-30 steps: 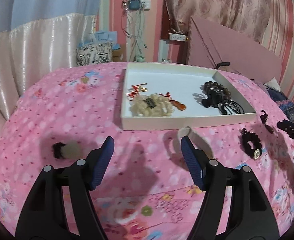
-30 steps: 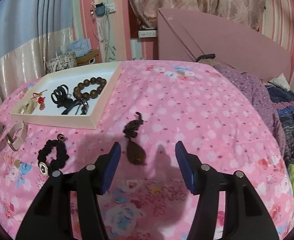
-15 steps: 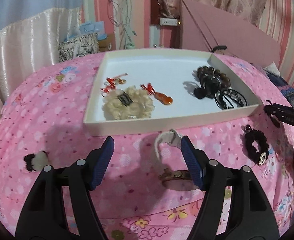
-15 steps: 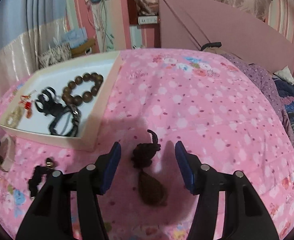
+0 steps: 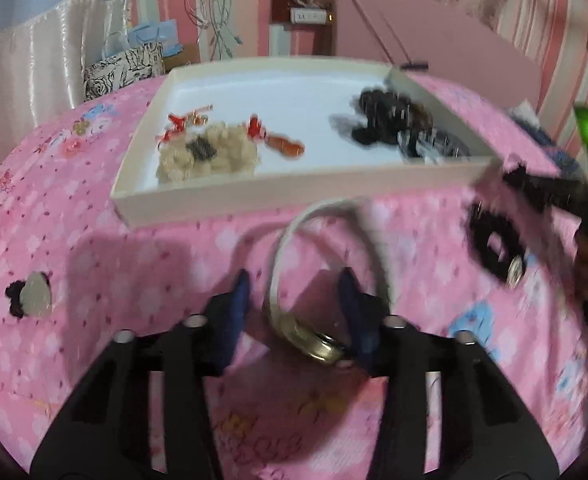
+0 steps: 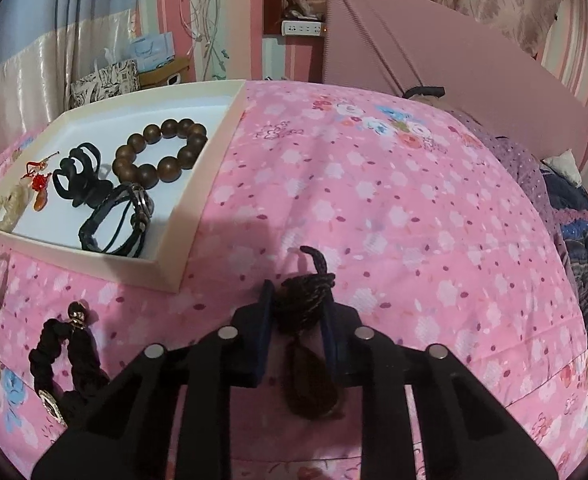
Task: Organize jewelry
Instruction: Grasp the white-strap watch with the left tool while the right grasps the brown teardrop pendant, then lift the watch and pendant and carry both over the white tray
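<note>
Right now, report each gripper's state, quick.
Left gripper: partly closed around the white watch, grip not certain.
Right gripper: shut on the dark knotted pendant.

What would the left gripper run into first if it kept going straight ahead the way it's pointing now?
Probably the watch lying between the left gripper fingers, its pale strap looping ahead. Beyond that stands the near wall of the white tray. The picture is blurred, so depth is uncertain.

Each hand-held gripper, left (image 5: 294, 304) and right (image 6: 295, 318), has a matte black forked frame, silver round screws and dark blue finger pads (image 6: 262, 332).
</note>
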Available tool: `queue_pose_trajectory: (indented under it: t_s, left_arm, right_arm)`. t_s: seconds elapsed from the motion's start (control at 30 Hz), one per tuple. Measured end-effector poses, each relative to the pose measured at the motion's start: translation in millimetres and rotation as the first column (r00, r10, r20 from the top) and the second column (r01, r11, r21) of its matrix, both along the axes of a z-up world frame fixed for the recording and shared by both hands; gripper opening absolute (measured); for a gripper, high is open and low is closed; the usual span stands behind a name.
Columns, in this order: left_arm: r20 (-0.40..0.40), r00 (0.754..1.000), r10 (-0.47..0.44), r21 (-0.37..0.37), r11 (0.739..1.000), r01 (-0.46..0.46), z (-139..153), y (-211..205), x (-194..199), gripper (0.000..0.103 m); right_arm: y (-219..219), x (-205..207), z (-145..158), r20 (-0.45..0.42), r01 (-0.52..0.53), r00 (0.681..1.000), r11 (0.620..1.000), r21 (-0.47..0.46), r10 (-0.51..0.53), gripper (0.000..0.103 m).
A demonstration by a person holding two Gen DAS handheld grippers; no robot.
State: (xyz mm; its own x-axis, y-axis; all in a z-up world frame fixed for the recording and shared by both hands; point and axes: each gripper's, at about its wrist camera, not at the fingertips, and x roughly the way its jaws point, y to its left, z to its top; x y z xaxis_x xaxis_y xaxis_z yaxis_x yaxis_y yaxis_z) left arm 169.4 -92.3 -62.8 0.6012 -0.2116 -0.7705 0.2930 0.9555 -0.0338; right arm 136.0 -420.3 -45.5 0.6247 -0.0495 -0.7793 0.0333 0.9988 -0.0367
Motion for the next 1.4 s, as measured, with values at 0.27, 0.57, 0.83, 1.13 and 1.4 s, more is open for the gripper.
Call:
queue_pose_trajectory:
  t_s: [0.27,0.57,0.83,1.13,1.4]
  left_arm:
    - [0.003,1.0,0.026,-0.049,0.998,-0.025,-0.4,9.5,1.1,0.011]
    - [0.035,0.995,0.091,-0.067,0.994,-0.088,3.9,21.6,-2.7,0.011]
    - [0.15,0.984,0.091,0.035,0.995,-0.098,16.9,9.7,-19.4,0.011]
    - [0.179,0.979,0.102,0.035,0.993,-0.11,22.0,13.7,-25.8,0.011]
    - [0.191,0.976,0.105,0.039,0.993,-0.115,23.4,14.4,-27.8,0.011]
  right_arm:
    - [-4.3,-0.3,0.7,0.007,0.008,1.0,0.999,0.037,-0.009,0.021]
    - [-31.7,-25.3,21.7,0.175,0.097,0.977,0.987,0.127,-0.119,0.02]
    - [-19.8,-34.1,32.6,0.247,0.069,0.966,0.996,0.058,-0.082,0.02]
    - [-18.4,-33.9,32.1,0.245,0.067,0.967,0.997,0.049,-0.077,0.02]
    - [-17.4,-35.1,33.3,0.255,0.071,0.964,0.997,0.04,-0.079,0.02]
